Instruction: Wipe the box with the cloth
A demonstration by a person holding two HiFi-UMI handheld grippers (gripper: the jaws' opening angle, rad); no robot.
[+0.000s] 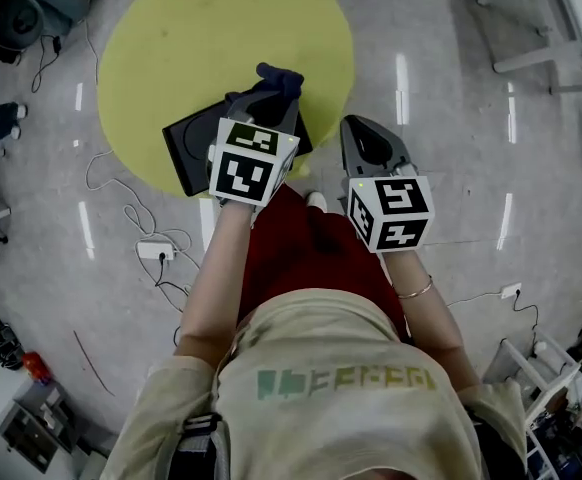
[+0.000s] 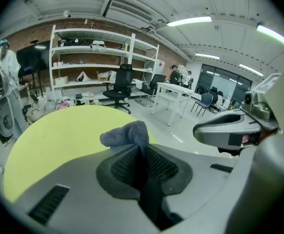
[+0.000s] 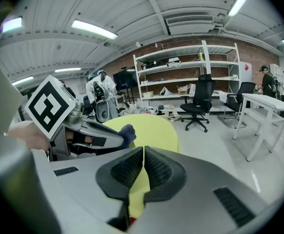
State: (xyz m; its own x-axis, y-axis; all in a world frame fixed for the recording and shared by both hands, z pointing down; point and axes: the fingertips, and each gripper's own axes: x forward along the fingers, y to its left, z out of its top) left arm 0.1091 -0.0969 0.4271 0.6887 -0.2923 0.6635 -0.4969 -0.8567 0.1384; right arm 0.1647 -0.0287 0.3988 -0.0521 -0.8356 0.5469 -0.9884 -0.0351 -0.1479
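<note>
Head view: dark box on the yellow table, left gripper just above it clamped on the cloth, right gripper pinched together on nothing beside it; I'd press the cloth flat on the box top, wipe in overlapping passes, and brace the box with the right if it slides.

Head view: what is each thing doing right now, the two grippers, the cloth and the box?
Left gripper: shut on the dark blue cloth.
Dark blue cloth: pinched, bunched end poking past the jaws.
Right gripper: shut, nothing held.
Flat black box: lying on the round yellow table, not held.
</note>
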